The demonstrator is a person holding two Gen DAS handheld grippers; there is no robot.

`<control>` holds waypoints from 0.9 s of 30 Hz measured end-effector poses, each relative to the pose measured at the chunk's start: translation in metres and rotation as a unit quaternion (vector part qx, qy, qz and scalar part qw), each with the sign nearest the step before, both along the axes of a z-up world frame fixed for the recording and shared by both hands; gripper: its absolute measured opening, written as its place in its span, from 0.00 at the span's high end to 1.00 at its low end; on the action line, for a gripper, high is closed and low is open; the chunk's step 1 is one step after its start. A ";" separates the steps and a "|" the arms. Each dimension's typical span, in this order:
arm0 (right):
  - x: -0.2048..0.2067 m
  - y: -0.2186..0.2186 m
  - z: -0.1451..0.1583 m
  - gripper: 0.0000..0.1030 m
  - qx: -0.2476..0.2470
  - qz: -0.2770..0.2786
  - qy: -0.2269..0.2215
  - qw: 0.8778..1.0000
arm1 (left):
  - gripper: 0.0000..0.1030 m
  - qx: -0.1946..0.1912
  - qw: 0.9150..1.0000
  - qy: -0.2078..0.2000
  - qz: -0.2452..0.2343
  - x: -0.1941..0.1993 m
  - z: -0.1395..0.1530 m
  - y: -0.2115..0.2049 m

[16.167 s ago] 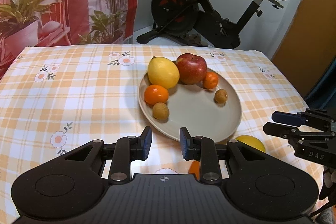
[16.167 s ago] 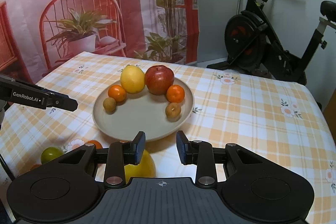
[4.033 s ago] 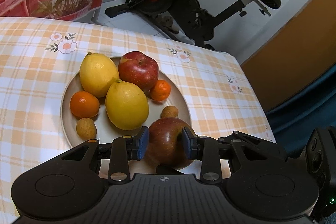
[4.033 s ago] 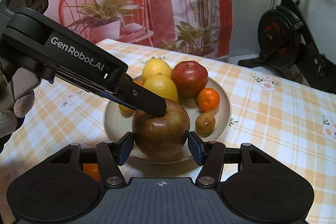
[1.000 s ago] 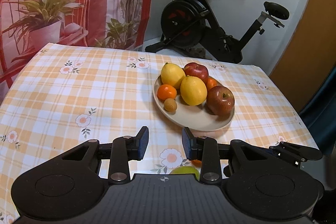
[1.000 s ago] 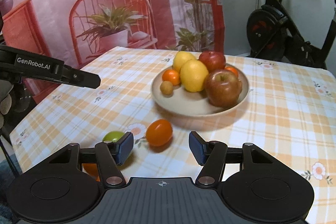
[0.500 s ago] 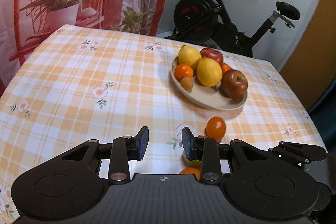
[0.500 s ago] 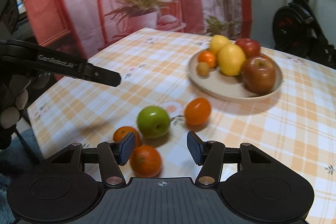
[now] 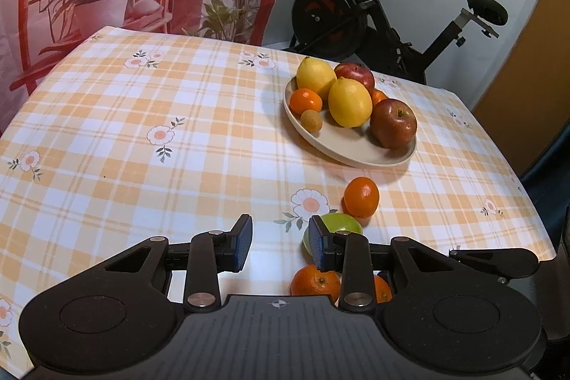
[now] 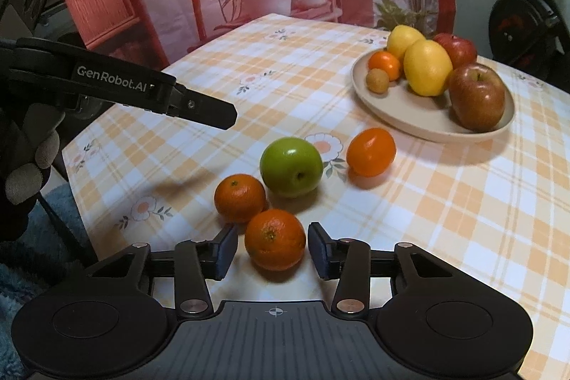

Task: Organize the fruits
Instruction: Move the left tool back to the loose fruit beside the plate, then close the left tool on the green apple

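Observation:
A beige plate point(image 9: 356, 160) point(image 10: 409, 123) holds two lemons, two red apples, mandarins and a small brown fruit. On the checked cloth in front of it lie an oval orange fruit point(image 10: 370, 152), a green apple point(image 10: 291, 166) and two mandarins. The nearer mandarin point(image 10: 275, 239) sits between the jaws of my right gripper point(image 10: 272, 250), which are closing. A small gap still shows at the left pad. The other mandarin point(image 10: 239, 198) lies just behind it. My left gripper point(image 9: 279, 243) hovers open and empty left of the green apple point(image 9: 338, 223).
An exercise bike point(image 9: 356, 16) stands behind the table, beside a printed red backdrop. The table's near corner and right edge run close to the loose fruit. A gloved hand point(image 10: 25, 173) holds the left gripper, whose finger point(image 10: 199, 105) reaches over the cloth.
My right gripper has swung left and sunk toward the mandarins, and its jaws have narrowed around the front one. The left gripper came slightly lower and nearer the loose fruit, jaws unchanged.

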State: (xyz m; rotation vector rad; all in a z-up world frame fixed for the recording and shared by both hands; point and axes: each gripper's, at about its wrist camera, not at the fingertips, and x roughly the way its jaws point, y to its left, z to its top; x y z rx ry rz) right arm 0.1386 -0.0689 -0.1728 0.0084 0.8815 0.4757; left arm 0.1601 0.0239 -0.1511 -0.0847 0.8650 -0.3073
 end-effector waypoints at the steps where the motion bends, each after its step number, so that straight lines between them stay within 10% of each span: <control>1: 0.000 0.000 -0.001 0.63 0.000 0.000 0.001 1.000 | 0.65 0.000 1.000 0.001 0.000 0.000 0.000 0.000; 27: -0.002 -0.039 0.009 0.66 0.002 -0.074 -0.046 0.996 | 0.55 0.013 0.998 0.016 -0.059 0.004 -0.007 -0.029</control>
